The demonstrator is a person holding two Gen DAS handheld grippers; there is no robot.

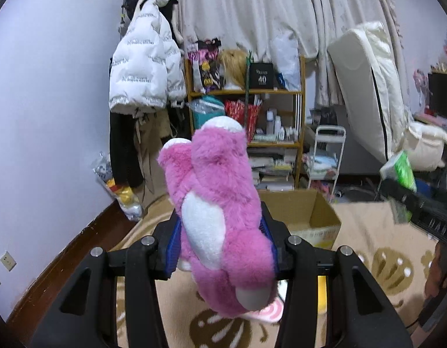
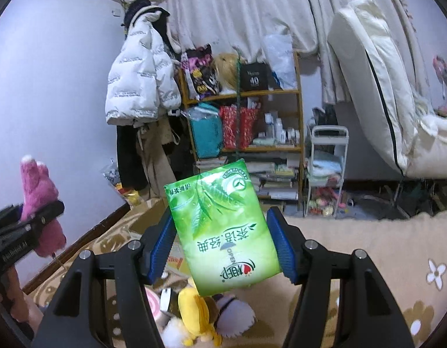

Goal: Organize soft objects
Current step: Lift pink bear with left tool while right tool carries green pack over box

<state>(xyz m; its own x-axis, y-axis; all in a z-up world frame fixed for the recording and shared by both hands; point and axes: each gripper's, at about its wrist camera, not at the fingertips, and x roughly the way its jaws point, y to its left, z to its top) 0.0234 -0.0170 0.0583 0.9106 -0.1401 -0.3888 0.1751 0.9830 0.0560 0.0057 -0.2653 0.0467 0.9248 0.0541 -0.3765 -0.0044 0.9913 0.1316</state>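
Left gripper (image 1: 222,242): fluffy pink-and-white plush toy (image 1: 220,203) clamped. Right gripper (image 2: 222,246): green plastic tissue pack (image 2: 223,232) clamped. Open brown cardboard box (image 1: 310,217) unfilled; yellow plush toy (image 2: 194,316) left on carpet.

black gripper (image 1: 222,240) frames, blue-padded jaws, silver screws.

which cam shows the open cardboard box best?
Left wrist. The cardboard box sits open on the carpet beyond the pink plush, inside wall and front visible. Right wrist shows only slivers of it behind the green tissue pack.

Your open brown cardboard box (image 1: 307,214) on the patterned beige carpet (image 1: 368,232), wooden storage shelf (image 1: 299,116) behind it, white puffer jacket (image 1: 142,69) hanging left of the shelf.
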